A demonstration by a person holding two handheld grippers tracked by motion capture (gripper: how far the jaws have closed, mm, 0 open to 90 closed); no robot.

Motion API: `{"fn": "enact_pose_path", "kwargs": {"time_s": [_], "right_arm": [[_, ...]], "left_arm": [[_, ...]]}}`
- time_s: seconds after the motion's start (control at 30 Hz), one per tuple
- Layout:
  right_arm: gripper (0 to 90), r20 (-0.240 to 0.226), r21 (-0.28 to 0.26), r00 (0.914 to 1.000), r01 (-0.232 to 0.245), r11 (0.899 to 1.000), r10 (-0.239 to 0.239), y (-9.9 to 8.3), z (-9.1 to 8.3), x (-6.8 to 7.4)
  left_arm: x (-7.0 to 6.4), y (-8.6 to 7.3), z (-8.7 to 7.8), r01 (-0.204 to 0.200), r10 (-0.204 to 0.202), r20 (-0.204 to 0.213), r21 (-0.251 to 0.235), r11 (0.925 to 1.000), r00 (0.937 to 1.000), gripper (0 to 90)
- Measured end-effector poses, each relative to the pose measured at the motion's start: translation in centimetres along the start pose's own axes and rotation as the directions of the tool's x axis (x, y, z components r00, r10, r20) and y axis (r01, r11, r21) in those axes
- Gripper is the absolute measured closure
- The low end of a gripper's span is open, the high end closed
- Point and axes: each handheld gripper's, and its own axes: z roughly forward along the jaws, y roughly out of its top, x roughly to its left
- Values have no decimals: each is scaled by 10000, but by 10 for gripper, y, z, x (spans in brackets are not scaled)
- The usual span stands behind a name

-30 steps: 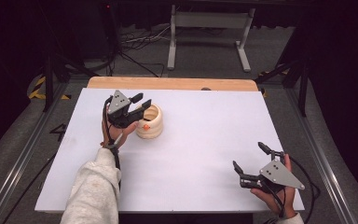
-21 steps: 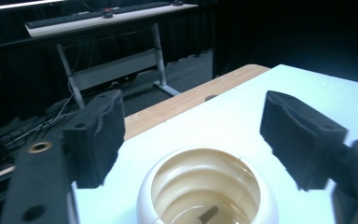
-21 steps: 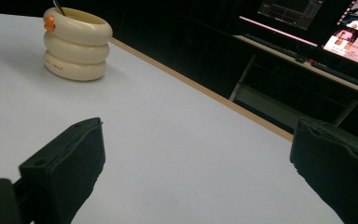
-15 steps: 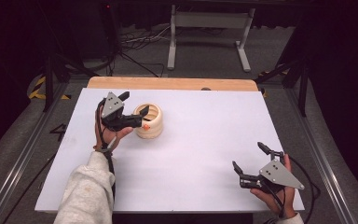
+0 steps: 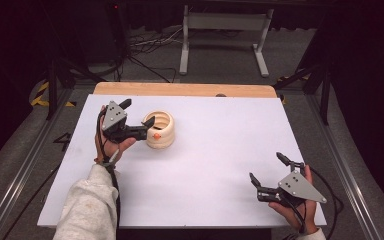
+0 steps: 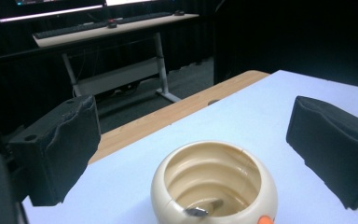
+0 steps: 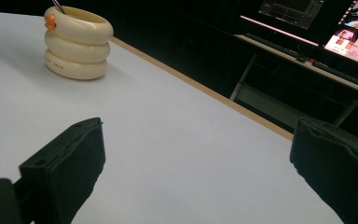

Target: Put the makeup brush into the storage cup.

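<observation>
On the white table (image 5: 205,165) we see our left gripper (image 5: 139,122) spread wide just beside the cream ringed cup (image 5: 160,129), which stands upright near the far left. Our right gripper (image 5: 268,174) hovers well apart at the near right, also wide, holding nothing.

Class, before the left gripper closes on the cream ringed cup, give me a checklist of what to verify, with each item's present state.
1. Left gripper open wide enough for the cream ringed cup: ok, its fingers stand apart either side of it.
2. Cup upright on the table: ok.
3. Cup contents known: not ok, a small metal object lies inside.
4. Fingers touching the cup's wall: cannot tell.
5. Right gripper out of the way: ok, open at the table's near right.
</observation>
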Motion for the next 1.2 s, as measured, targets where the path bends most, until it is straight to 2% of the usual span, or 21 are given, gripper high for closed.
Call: {"fn": "enact_pose_path", "kwargs": {"time_s": [0.27, 0.37, 0.43, 0.6, 0.67, 0.73, 0.93, 1.13, 1.2], "right_arm": [[38, -2, -6, 10000, 24, 10000, -24, 0, 0, 1], [38, 13, -6, 10000, 13, 10000, -13, 0, 0, 0], [38, 6, -7, 10000, -3, 10000, 3, 0, 0, 0], [38, 6, -14, 10000, 11, 10000, -11, 0, -1, 0], [38, 17, 2, 10000, 2, 10000, -2, 0, -1, 0], [38, -8, 15, 10000, 24, 10000, -24, 0, 0, 1], [38, -3, 42, 10000, 35, 10000, -35, 0, 0, 1], [38, -22, 38, 10000, 17, 10000, -17, 0, 0, 1], [38, -12, 33, 10000, 42, 10000, -41, 0, 0, 1]], "left_arm": [[-1, 4, -13, -417, 418, -293, 49, 9991, 9987, 27], [-4, 3, -19, -767, 770, -436, 86, 9970, 9961, 34], [-4, 2, -22, -841, 846, -336, 137, 9964, 9959, 33], [-5, -1, -31, -852, 856, -292, 127, 9963, 9959, 35], [-4, -1, -33, -633, 633, -96, 9, 9980, 9979, 34], [-2, -1, -37, -563, 563, -87, -19, 9984, 9984, 35], [-5, -6, -43, -913, 914, -64, 197, 9956, 9958, 40], [-8, -10, -50, -914, 911, 155, 247, 9955, 9957, 37], [-9, -11, -51, -1028, 1024, 164, 219, 9945, 9946, 43]]}}
